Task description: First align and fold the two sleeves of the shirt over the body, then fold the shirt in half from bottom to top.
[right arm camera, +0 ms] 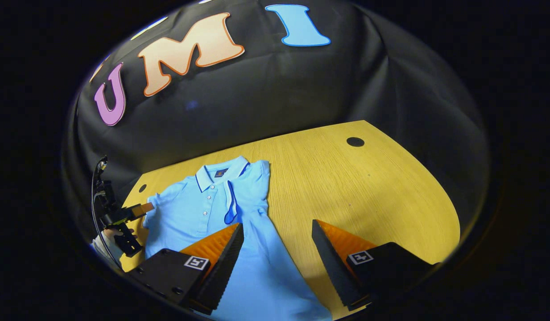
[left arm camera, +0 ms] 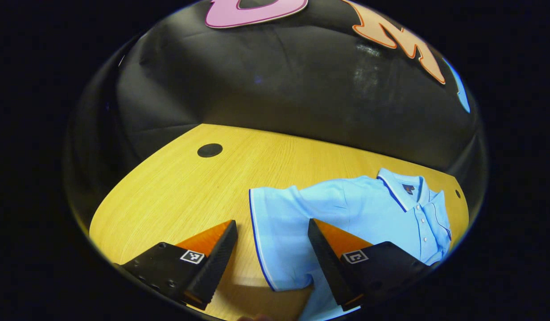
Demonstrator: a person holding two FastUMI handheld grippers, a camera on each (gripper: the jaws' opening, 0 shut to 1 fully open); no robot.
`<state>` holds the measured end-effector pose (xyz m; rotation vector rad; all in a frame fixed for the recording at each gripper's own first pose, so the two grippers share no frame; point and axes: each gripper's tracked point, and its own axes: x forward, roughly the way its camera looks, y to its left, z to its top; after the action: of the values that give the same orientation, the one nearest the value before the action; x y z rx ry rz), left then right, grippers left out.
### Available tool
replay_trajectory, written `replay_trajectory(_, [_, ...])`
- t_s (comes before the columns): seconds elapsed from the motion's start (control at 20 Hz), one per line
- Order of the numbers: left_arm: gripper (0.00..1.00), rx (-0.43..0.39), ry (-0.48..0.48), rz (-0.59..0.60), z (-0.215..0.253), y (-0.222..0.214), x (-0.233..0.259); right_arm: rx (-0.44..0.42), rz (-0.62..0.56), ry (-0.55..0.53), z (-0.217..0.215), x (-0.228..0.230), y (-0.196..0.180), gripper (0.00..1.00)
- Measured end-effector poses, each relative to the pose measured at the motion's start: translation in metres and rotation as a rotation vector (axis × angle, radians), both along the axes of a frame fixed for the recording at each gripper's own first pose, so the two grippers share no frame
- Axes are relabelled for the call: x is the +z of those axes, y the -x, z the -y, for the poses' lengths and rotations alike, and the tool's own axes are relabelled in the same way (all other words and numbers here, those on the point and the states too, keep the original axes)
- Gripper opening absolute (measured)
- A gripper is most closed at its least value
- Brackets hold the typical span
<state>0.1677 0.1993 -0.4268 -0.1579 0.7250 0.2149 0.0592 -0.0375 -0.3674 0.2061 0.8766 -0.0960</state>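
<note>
- Two hand-held grippers in use; the left hand-held gripper stands wide, holding nothing; the right hand-held gripper likewise stands wide, holding nothing.
- Light blue polo shirt lies flat on the wooden desk, collar toward the booth wall.
- Left gripper view: one sleeve lies spread outward on the desk between the fingers, its trimmed cuff edge nearest the left finger.
- Right gripper view: the other sleeve lies folded over the body; the left hand-held gripper, with the hand holding it, sits at the shirt's far side.
- Dark round hole in the desk, well apart from the shirt.
</note>
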Motion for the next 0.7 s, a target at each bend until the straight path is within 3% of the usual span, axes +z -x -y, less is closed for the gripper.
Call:
replay_trajectory(0.2, [0.95, -0.021, -0.039, -0.045, 0.0, 0.005, -0.003, 0.019, -0.008, 0.009, -0.001, -0.001, 0.006, 0.97])
replay_trajectory(0.3, [0.9, -0.034, -0.027, -0.035, 0.003, 0.002, 0.0, 0.03, -0.007, 0.008, -0.003, 0.0, 0.009, 0.97])
replay_trajectory(0.45, [0.48, -0.036, 0.002, -0.018, 0.015, -0.002, -0.003, 0.025, 0.001, -0.006, 0.0, 0.003, 0.01, 0.97])
replay_trajectory(0.55, [0.29, -0.032, 0.033, -0.003, 0.023, -0.005, -0.002, 0.008, 0.006, -0.013, 0.007, 0.004, 0.011, 0.97])
replay_trajectory(0.65, [0.02, -0.012, 0.043, 0.012, 0.024, -0.007, -0.002, -0.007, 0.007, -0.023, 0.012, 0.005, 0.015, 0.97])
replay_trajectory(0.7, [0.0, -0.015, 0.038, 0.012, 0.025, -0.008, 0.0, -0.011, 0.01, -0.024, 0.015, 0.007, 0.017, 0.97])
